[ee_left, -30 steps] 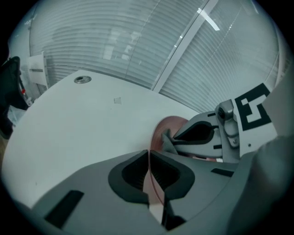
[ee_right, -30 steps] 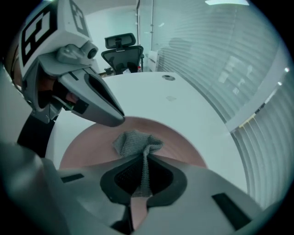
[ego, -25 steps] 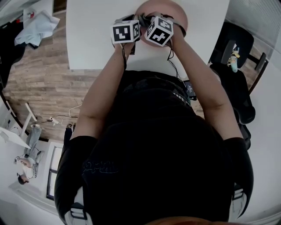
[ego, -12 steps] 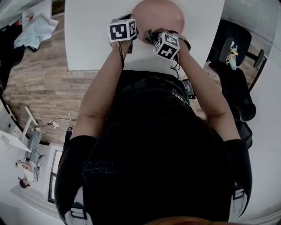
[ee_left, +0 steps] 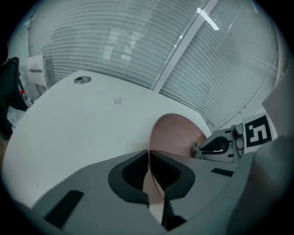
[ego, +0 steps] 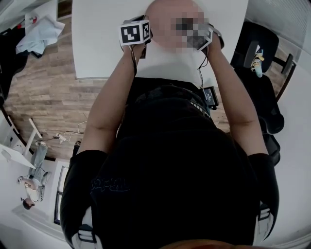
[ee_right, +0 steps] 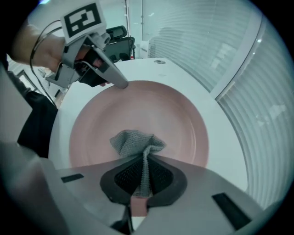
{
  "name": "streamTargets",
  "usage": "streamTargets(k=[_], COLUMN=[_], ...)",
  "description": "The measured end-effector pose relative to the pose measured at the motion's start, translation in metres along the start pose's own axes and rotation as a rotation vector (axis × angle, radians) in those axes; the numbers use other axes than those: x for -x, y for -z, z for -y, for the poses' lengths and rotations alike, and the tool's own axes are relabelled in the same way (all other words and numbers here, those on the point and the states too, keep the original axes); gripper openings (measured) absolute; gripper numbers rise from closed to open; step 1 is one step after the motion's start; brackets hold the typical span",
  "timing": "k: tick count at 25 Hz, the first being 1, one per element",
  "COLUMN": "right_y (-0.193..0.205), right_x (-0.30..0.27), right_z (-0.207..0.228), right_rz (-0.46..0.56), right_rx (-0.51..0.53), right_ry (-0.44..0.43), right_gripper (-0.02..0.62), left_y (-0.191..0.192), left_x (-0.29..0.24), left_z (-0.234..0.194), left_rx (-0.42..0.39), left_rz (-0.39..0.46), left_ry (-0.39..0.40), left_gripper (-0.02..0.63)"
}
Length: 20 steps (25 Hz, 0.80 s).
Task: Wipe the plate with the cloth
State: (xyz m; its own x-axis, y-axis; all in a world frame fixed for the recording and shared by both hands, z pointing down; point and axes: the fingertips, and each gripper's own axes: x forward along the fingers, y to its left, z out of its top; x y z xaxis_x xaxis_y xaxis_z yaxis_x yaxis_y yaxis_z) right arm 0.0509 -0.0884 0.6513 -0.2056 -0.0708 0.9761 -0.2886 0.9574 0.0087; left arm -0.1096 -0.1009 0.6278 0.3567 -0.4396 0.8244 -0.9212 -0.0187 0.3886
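Observation:
A pink plate (ee_right: 138, 110) lies on the white table (ego: 102, 44). My left gripper (ee_left: 149, 166) is shut on the plate's rim, and the plate (ee_left: 177, 135) shows edge-on just past its jaws. In the right gripper view the left gripper (ee_right: 120, 83) pinches the plate's far-left rim. My right gripper (ee_right: 144, 170) is shut on a grey knitted cloth (ee_right: 134, 141), whose bunched end rests on the plate's near inner surface. In the head view the plate (ego: 158, 12) sits at the table's far edge, the left gripper's marker cube (ego: 134, 33) beside it.
A black office chair (ego: 262, 78) stands right of the table. A light blue cloth (ego: 41, 31) lies on another surface at the upper left. A round cable grommet (ee_left: 81, 80) sits in the tabletop. Window blinds (ee_left: 138, 41) close off the far side.
The right gripper has swept to the right across the plate with the cloth. The left gripper has stayed put on the rim.

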Motion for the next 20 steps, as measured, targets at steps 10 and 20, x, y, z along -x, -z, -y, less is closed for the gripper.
streamTargets(k=[10,20], right_y=[-0.048,-0.088], right_x=[-0.008,-0.014], right_z=[0.054,-0.009], right_rz=[0.021,0.111], right_rx=[-0.033,0.065], right_ry=[0.133,0.012], right_gripper=[0.034,0.034], left_y=[-0.001,-0.004], left_x=[-0.001,-0.002], left_z=[0.003,0.001], left_rx=[0.024,0.037], left_rz=[0.002,0.011], left_ry=[0.022,0.018], left_gripper=[0.029,0.029])
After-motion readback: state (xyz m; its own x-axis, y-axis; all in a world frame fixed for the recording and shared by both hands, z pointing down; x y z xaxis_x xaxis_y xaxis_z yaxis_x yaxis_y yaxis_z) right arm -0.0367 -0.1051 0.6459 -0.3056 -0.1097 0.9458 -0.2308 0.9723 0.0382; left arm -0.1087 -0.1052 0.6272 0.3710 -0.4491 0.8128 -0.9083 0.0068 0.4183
